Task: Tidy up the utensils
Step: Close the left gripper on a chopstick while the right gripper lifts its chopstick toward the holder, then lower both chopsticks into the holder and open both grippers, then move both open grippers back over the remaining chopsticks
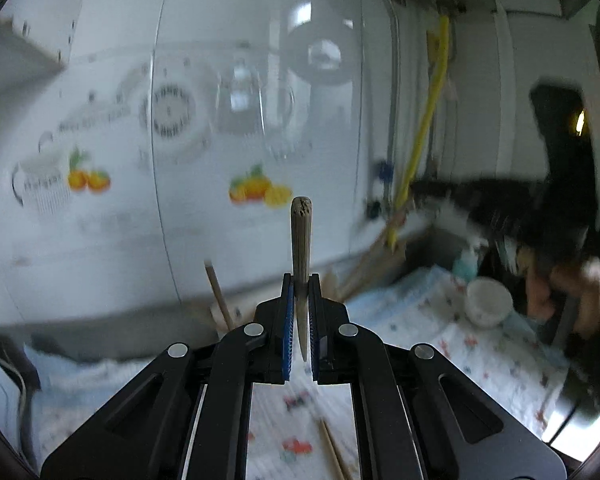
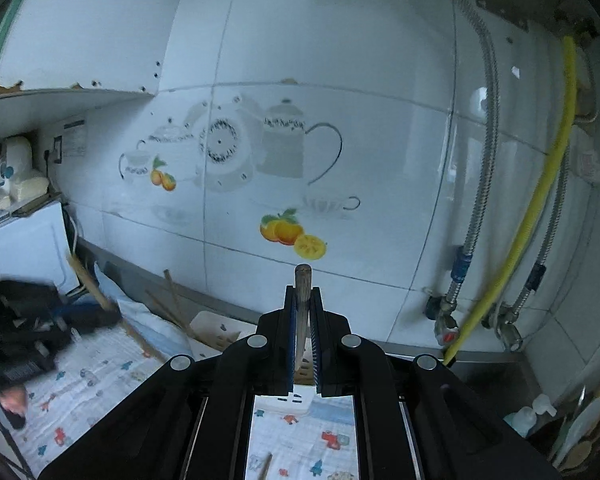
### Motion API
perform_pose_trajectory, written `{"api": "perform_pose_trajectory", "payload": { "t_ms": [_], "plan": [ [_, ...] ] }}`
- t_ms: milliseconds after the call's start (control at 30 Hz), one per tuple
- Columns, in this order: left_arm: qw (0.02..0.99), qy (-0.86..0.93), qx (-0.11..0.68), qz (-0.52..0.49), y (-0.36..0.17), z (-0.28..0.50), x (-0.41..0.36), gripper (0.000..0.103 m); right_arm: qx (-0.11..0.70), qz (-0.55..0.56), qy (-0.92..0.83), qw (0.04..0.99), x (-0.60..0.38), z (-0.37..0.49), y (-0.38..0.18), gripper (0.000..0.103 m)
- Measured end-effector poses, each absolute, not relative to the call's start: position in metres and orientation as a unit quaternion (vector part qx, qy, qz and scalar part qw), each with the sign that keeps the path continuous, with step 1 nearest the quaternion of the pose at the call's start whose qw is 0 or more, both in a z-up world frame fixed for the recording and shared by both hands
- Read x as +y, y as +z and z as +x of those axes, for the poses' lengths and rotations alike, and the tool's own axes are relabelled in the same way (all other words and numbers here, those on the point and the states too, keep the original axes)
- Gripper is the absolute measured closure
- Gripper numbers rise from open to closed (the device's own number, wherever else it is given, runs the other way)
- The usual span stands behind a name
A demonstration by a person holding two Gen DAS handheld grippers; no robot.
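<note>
The left gripper (image 1: pixel 300 280) was clenched on one chopstick (image 1: pixel 300 240), which stood up between its jaws; the right gripper (image 2: pixel 303 294) was clenched on a second chopstick (image 2: pixel 302 280) in the same way. Only the left wrist view showed a white bowl (image 1: pixel 489 301) to the right of the tool and two loose chopsticks (image 1: pixel 332 454) lying below it. Only the right wrist view showed two braided hoses (image 2: pixel 486 120) on the wall. Below both tools lay a printed cloth (image 2: pixel 100 376), with a white tiled wall (image 2: pixel 340 40) behind it.
</note>
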State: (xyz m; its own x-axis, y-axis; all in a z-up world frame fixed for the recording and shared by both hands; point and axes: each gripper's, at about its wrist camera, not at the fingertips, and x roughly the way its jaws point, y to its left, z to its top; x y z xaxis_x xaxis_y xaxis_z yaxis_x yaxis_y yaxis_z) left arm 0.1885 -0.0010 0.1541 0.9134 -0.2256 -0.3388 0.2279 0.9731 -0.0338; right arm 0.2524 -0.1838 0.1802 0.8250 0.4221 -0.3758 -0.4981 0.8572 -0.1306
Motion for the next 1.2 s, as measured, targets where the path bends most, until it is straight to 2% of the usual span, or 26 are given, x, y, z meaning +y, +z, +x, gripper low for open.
{"api": "perform_pose_trajectory", "payload": {
  "t_ms": [167,333,767,867,1033,1200],
  "plan": [
    [0.985,-0.087,0.15,0.013,0.173,0.21,0.003,0.098,0.19,-0.108,0.245,0.944,-0.178,0.275,0.164,0.097],
    [0.986,-0.061,0.152,0.02,0.165,0.234,0.008,0.098,0.208,-0.11,0.249,0.94,-0.175,0.289,0.148,0.097],
    [0.969,-0.067,0.238,-0.002,0.127,0.28,0.018,0.097,0.239,-0.111,0.243,0.934,-0.171,0.307,0.124,0.096],
    [0.97,-0.061,0.237,-0.002,0.127,0.281,0.018,0.096,0.236,-0.107,0.242,0.935,-0.173,0.306,0.126,0.096],
    [0.973,-0.07,0.22,-0.01,0.136,0.27,0.019,0.095,0.224,-0.099,0.243,0.939,-0.18,0.294,0.136,0.087],
    [0.976,-0.078,0.201,-0.011,0.149,0.241,0.015,0.095,0.213,-0.092,0.253,0.939,-0.194,0.263,0.144,0.087]
  ]
}}
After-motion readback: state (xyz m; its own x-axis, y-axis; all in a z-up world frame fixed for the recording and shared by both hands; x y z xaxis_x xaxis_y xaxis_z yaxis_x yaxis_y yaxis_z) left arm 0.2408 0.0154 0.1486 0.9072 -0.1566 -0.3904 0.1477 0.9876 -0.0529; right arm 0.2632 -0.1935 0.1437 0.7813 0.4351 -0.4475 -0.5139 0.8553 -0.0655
